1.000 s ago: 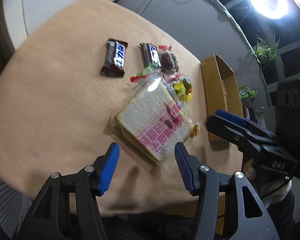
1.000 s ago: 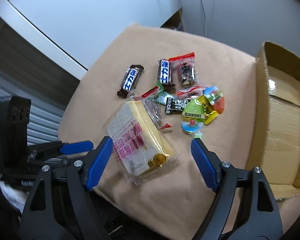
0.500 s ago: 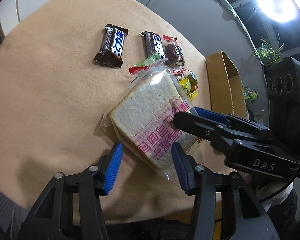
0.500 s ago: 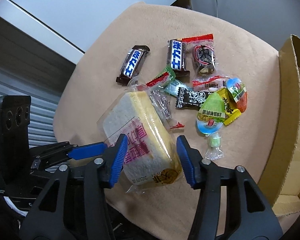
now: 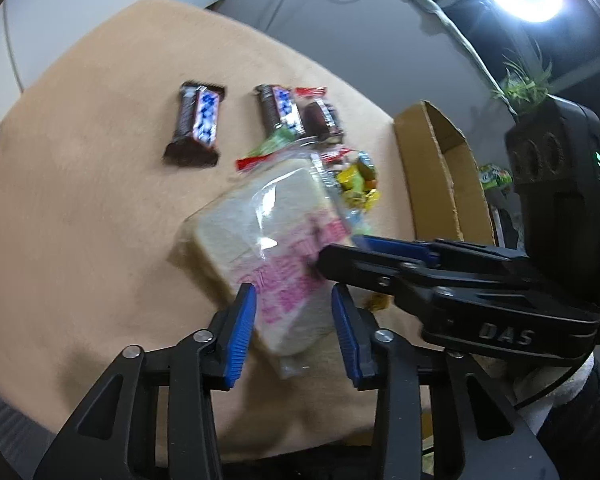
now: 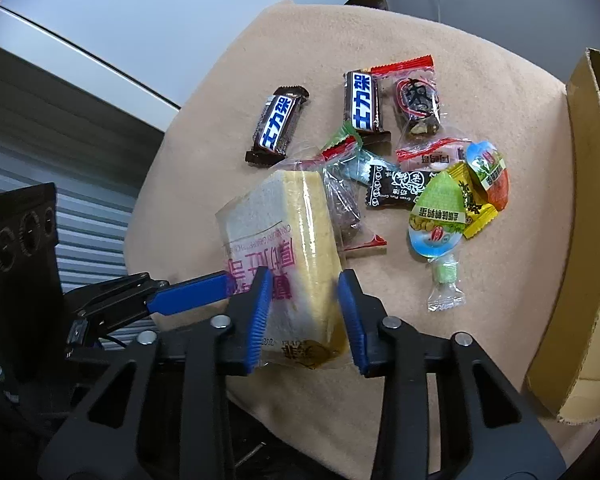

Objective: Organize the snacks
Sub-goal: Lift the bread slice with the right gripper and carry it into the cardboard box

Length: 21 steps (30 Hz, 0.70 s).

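Sandwich pack lies on our tan table, its near end clamped from both sides: our right tongs pinch one corner, our left tongs the other; candy bars and cardboard box sit beyond

A wrapped sandwich of white bread in clear plastic printed with pink characters lies at the near edge of the tan cloth, its near end between two pairs of blue pads. Beyond it lie two dark chocolate bars with blue-and-white labels, side by side but apart. To their right, small wrapped candies in green, yellow, black and red sit in a loose heap. An open cardboard box stands at the right edge.
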{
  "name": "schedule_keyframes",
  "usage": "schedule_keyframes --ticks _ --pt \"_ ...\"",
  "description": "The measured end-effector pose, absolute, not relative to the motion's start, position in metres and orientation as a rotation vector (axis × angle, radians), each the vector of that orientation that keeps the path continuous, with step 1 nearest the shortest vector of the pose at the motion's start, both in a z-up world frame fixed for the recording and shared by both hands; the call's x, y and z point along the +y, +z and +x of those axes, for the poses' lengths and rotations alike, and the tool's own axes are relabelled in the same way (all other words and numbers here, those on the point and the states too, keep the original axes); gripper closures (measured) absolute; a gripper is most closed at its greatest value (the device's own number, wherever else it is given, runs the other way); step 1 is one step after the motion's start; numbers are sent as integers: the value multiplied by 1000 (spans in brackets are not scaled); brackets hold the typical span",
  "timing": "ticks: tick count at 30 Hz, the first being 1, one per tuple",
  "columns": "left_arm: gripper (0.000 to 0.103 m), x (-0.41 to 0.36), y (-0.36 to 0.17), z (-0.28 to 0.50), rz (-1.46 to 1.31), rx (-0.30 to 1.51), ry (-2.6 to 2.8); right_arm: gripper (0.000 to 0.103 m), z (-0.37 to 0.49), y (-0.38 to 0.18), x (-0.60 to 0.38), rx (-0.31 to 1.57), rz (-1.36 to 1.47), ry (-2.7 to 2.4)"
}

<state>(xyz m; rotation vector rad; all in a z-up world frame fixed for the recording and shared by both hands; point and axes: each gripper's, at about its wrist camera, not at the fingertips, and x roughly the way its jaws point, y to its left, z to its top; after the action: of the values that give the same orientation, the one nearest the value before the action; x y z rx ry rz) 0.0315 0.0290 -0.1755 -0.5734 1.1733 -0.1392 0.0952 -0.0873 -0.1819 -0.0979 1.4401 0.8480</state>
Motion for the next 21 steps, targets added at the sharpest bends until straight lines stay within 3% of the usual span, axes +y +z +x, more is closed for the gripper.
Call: schedule_keyframes --ticks 2,5,11,13,15,16,21 --pt "68 24 -172 33 -544 1168 -148 70 98 -185 -88 1453 -93 843" --pt "78 22 -173 35 -528 1172 -163 70 97 -187 -83 1462 -111 846" --pt "78 44 -189 27 -567 1198 -40 70 95 -193 -76 1463 -126 847" --pt "65 49 -196 29 -572 1215 -16 70 98 -195 -79 1469 -123 848" --pt "61 51 -201 30 -590 1220 -28 70 97 -196 -82 1473 -123 843" --pt "54 51 -203 30 -597 1223 -34 70 97 -197 -84 1475 -120 844" --pt "44 55 -207 27 -629 1229 -18 70 97 -200 -89 1487 -98 842"
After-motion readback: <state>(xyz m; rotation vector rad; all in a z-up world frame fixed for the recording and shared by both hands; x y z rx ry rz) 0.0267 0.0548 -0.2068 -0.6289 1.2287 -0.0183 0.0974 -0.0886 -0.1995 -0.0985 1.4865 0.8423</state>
